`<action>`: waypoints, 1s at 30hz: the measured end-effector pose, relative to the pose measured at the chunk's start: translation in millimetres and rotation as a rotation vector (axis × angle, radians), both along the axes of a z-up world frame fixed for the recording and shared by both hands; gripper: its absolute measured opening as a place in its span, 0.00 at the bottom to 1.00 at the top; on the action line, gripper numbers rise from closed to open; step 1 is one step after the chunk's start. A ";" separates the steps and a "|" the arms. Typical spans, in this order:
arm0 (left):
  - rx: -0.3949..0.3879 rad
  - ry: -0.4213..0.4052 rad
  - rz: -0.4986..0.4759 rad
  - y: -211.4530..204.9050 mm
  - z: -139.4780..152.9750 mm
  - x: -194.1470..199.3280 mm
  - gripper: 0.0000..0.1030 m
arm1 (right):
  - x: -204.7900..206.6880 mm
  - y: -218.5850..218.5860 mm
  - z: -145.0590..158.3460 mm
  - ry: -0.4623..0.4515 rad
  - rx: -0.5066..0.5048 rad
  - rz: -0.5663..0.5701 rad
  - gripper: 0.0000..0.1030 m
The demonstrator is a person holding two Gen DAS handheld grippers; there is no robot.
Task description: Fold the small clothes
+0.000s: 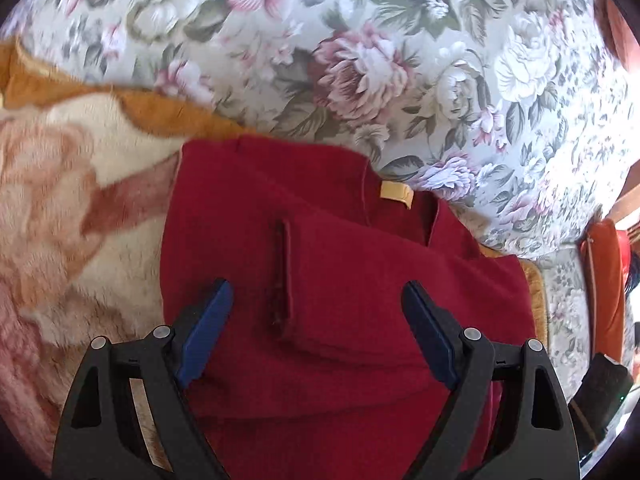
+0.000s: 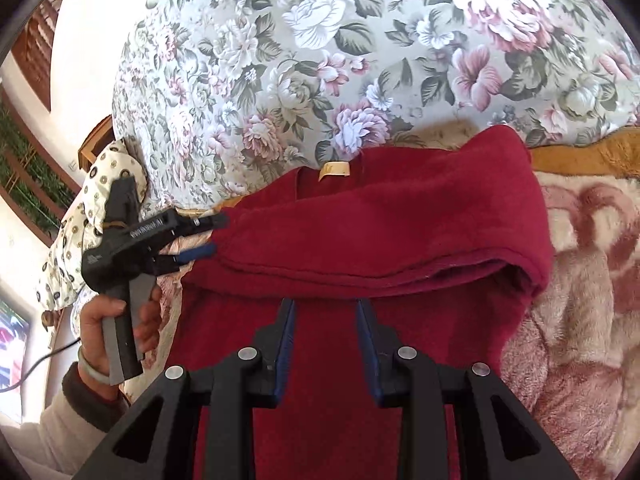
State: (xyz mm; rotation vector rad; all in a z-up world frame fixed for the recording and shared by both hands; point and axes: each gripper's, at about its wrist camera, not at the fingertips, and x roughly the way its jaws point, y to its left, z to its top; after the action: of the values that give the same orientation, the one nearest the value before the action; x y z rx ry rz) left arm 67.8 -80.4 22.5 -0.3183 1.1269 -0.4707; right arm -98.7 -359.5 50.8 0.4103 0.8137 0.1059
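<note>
While the red garment (image 1: pixel 320 280) lay spread across the plush pink-and-cream blanket (image 1: pixel 60 208), both grippers hung just over it with nothing caught between their pads. Its yellow neck label (image 1: pixel 395 194) faced up near the far edge of the garment, close under the floral cushion (image 1: pixel 360 60) that rose behind it. Seen from the right wrist, the far half of the garment (image 2: pixel 380 220) was doubled over toward the near side, its hem running as a thick seam across the cloth, and the label (image 2: pixel 334 169) sat at the collar beyond that fold.

Just on the near side of that hem stood the right gripper (image 2: pixel 325 308), its blue-padded jaws parted about halfway and gripping nothing, red cloth showing below the gap. At the garment's left edge, in the same view, the left gripper (image 2: pixel 214 234) reached in sideways, held by a hand (image 2: pixel 120 320) with a pale bracelet at the wrist and a light sleeve (image 2: pixel 60 420) behind it. From its own camera the left gripper (image 1: pixel 318 292) showed its jaws spread wide above the cloth, a raised crease (image 1: pixel 282 276) of the garment lying between them, untouched by either pad. An orange border of the blanket (image 1: pixel 160 108) ran along the foot of the cushion.
</note>
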 end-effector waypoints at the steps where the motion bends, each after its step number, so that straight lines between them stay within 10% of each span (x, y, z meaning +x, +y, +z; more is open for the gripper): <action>1: -0.013 -0.002 0.007 1.7 0.2 -1.1 0.84 | -0.9 -1.7 0.2 -0.004 0.003 -0.004 0.28; 7: -0.092 0.033 -0.050 -19.0 4.1 -2.4 0.83 | -5.6 -16.4 -2.5 -0.009 0.038 -0.051 0.28; 14: -0.028 0.054 -0.050 -30.1 -3.9 -1.3 0.15 | -14.1 -28.3 2.0 -0.029 0.031 -0.096 0.28; 30: 0.002 -0.073 0.079 42.2 42.3 4.1 0.10 | -7.4 -35.9 46.9 -0.125 -0.110 -0.177 0.28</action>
State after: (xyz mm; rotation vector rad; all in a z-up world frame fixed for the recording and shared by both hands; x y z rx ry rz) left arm 71.9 -38.2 64.8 -0.3403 1.0399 -0.4089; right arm -106.1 -395.4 97.7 0.3668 0.6542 -0.0773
